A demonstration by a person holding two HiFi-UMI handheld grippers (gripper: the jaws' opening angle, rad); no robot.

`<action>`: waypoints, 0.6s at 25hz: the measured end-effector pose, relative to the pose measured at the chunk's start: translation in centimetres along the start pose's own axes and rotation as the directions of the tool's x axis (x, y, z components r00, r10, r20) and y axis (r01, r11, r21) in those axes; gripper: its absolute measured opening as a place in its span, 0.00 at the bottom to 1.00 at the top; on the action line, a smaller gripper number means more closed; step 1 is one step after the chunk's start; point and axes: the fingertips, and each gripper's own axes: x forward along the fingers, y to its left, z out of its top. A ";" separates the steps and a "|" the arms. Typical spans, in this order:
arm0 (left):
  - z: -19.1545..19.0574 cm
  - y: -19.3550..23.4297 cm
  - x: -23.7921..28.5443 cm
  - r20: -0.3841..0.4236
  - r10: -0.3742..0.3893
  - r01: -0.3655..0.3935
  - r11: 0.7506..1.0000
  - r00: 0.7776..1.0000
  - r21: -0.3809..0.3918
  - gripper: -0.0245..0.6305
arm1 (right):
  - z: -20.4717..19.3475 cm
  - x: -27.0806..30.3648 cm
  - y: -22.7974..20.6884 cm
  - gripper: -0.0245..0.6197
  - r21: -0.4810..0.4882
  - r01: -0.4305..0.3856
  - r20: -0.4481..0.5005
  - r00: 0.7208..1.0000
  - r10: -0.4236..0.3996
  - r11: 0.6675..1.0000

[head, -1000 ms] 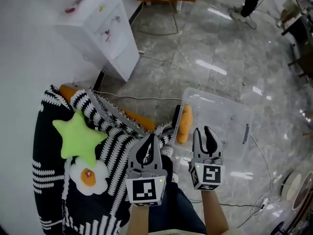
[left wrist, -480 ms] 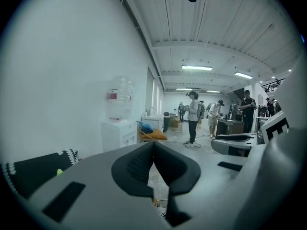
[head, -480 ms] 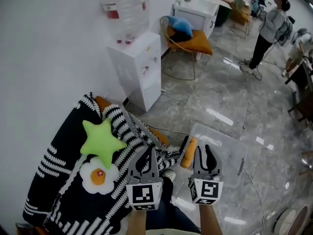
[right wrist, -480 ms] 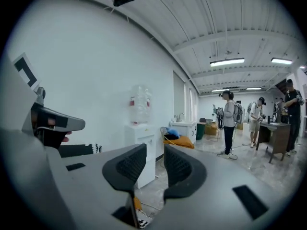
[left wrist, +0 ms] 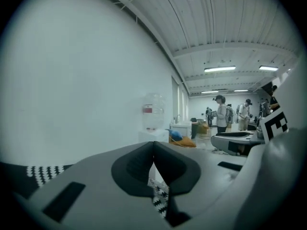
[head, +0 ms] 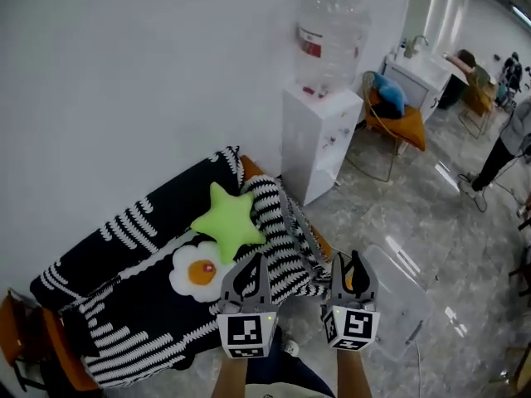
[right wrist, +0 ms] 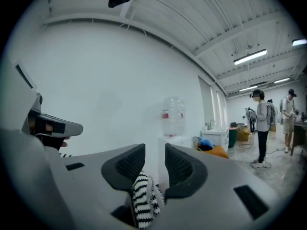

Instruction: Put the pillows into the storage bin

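Two pillows lie on the couch, and the storage bin stands on the floor beside it.

The clear plastic storage bin (head: 400, 298) sits on the grey polished stone floor (head: 390, 206) just right of the couch. Only a sliver of something orange (head: 349, 282) shows in it behind the right gripper (head: 348, 264), too hidden to name. The lime-green star-shaped pillow (head: 228, 220) and the white fried-egg pillow with an orange yolk (head: 199, 272) touch each other on the black-and-white striped knit blanket (head: 124, 305), well apart from the bin. The left gripper (head: 251, 265) has its fingers closed tip to tip on nothing. The right gripper's fingers are opening, with nothing pressed between them and only blanket visible beyond. A white water dispenser (head: 319, 139) stands against the plain white wall (head: 149, 73). The blanket's far left end is cut off by the picture's edge.
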 end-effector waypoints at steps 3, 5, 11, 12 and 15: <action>0.2 4.2 -2.9 0.003 0.094 -0.094 0.995 0.996 -0.019 0.06 | 0.4 0.8 5.0 0.26 -0.014 -0.103 -0.010 0.995 0.103 0.995; 0.2 7.3 -4.6 0.001 0.155 -0.155 0.988 0.988 -0.029 0.06 | 0.6 1.4 8.7 0.27 -0.027 -0.175 -0.022 0.984 0.174 0.984; -1.2 17.4 -9.3 -0.024 0.343 -0.343 0.937 0.939 -0.061 0.06 | -0.6 4.1 20.3 0.32 -0.049 -0.387 -0.063 0.921 0.384 0.921; -1.8 18.9 -9.9 -0.032 0.369 -0.370 0.927 0.929 -0.068 0.06 | -1.1 4.4 22.0 0.33 -0.050 -0.415 -0.072 0.909 0.412 0.908; -3.6 23.4 -11.6 -0.065 0.434 -0.438 0.895 0.899 -0.087 0.06 | -2.9 5.6 27.0 0.35 -0.051 -0.490 -0.108 0.869 0.483 0.870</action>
